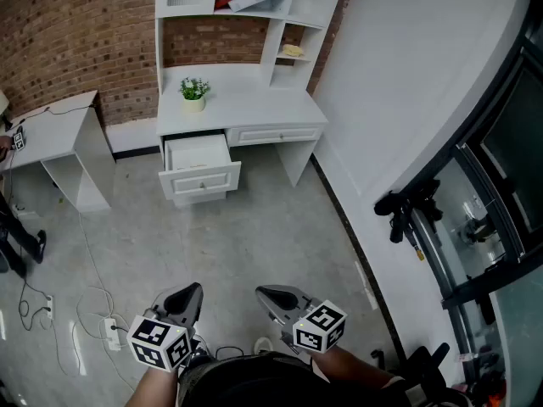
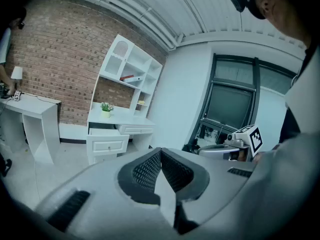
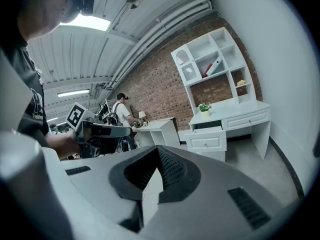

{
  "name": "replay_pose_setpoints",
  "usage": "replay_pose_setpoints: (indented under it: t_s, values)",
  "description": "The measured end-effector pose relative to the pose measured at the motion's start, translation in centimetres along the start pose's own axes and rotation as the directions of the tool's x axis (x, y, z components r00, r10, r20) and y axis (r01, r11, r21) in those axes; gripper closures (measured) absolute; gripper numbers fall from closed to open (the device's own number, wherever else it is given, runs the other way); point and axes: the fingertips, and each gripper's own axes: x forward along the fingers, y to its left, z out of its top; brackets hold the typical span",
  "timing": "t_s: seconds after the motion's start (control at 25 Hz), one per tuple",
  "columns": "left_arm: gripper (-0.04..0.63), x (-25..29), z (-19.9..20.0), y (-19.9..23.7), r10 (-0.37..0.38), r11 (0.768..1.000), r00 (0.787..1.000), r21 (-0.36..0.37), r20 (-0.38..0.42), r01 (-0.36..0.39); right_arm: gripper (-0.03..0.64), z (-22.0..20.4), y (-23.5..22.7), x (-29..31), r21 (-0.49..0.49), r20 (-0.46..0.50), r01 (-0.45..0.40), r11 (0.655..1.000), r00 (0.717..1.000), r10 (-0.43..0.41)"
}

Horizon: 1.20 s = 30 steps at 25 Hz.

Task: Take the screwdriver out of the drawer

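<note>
The white desk (image 1: pixel 254 108) stands far ahead against the brick wall, with its left drawer (image 1: pixel 198 153) pulled open. What I can see of the drawer's inside is white, and no screwdriver shows in any view. The same drawer (image 2: pixel 106 143) appears small in the left gripper view, and the drawer (image 3: pixel 206 140) also shows in the right gripper view. My left gripper (image 1: pixel 188 293) (image 2: pixel 161 154) and right gripper (image 1: pixel 270 295) (image 3: pixel 159 151) are held low near my body, a long way from the desk. Both are shut with nothing between the pads.
A potted plant (image 1: pixel 194 92) sits on the desktop above the open drawer. A second white table (image 1: pixel 59 130) stands at the left. Cables and a power strip (image 1: pixel 110 333) lie on the floor near my left side. Black equipment (image 1: pixel 411 210) juts out by the curved right wall.
</note>
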Motion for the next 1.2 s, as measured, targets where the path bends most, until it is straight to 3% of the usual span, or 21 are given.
replay_pose_setpoints:
  t_s: [0.52,0.8,1.2]
  values:
    - [0.577,0.6,0.4,-1.6,0.024,1.0,1.0,0.008,0.012,-0.024,0.611,0.5,-0.6,-1.4,-0.003,0.021,-0.036,0.999,0.999,0.036]
    - [0.577,1.6,-1.0,-3.2,0.03,0.994,0.999,-0.107,0.01,-0.029,0.611,0.2,-2.0,-3.3,-0.016,0.013,-0.046,0.999,0.999,0.046]
    - [0.577,3.1,-1.9,-8.2,0.074,0.994,0.997,-0.081,0.031,-0.071,0.611,-0.8,-4.6,-8.3,-0.016,-0.007,-0.09,0.996,0.996,0.09]
